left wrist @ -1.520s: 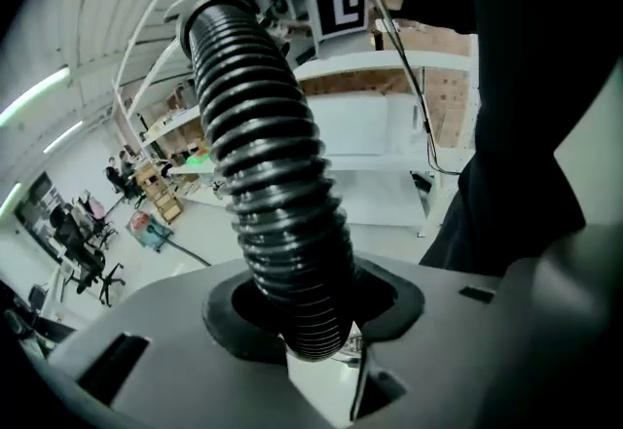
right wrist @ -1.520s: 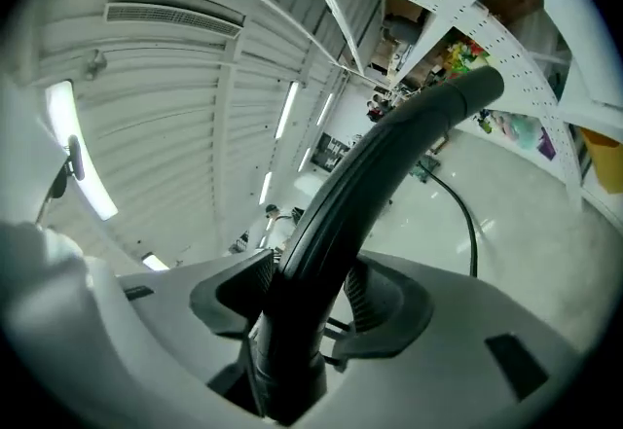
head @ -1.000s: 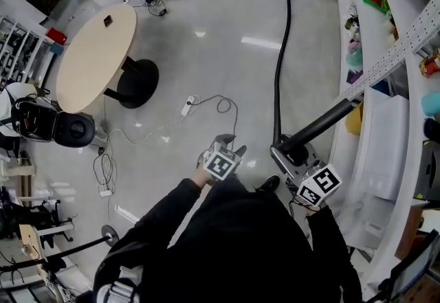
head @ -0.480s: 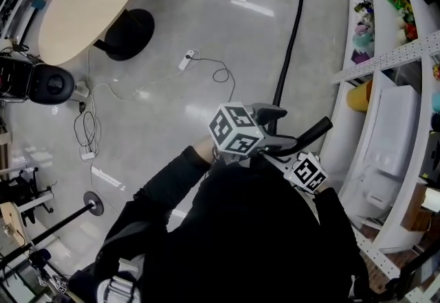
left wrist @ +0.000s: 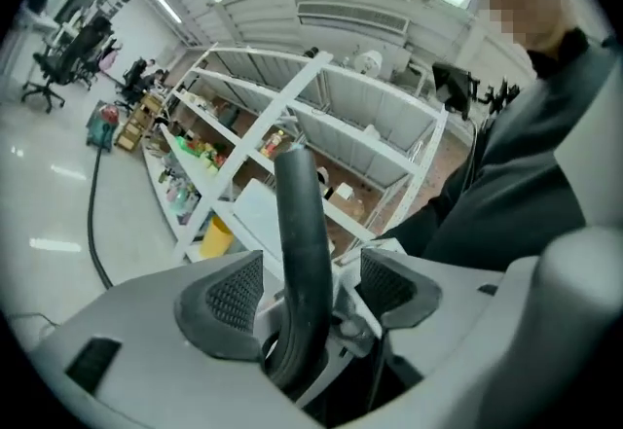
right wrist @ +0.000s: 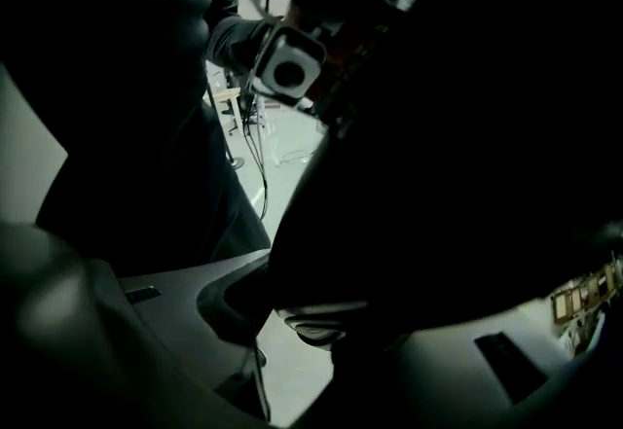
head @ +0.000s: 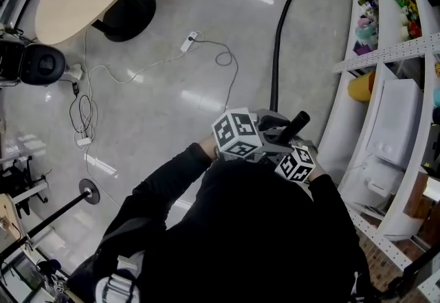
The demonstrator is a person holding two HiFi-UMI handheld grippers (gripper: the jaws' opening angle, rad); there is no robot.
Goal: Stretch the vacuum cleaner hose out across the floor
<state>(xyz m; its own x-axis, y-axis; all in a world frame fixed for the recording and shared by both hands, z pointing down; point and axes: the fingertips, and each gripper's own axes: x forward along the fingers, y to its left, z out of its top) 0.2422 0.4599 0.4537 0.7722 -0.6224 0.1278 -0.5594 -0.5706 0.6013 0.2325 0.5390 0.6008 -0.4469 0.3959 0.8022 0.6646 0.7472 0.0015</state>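
While the pads (left wrist: 226, 296) of the left gripper (left wrist: 307, 289) stand wide, having just sprung open and eased in a touch, the hose's black end tube (left wrist: 300, 223) rises between them unpressed. The right gripper (head: 291, 138) is clamped on that same end, near our chest. From there the hose (head: 277, 40) runs far along the floor (head: 172, 68) beside the right-hand shelves (head: 385, 54). We judge this a regrip mid-stretch. Next, the left jaws must close on the tube before we draw it further.
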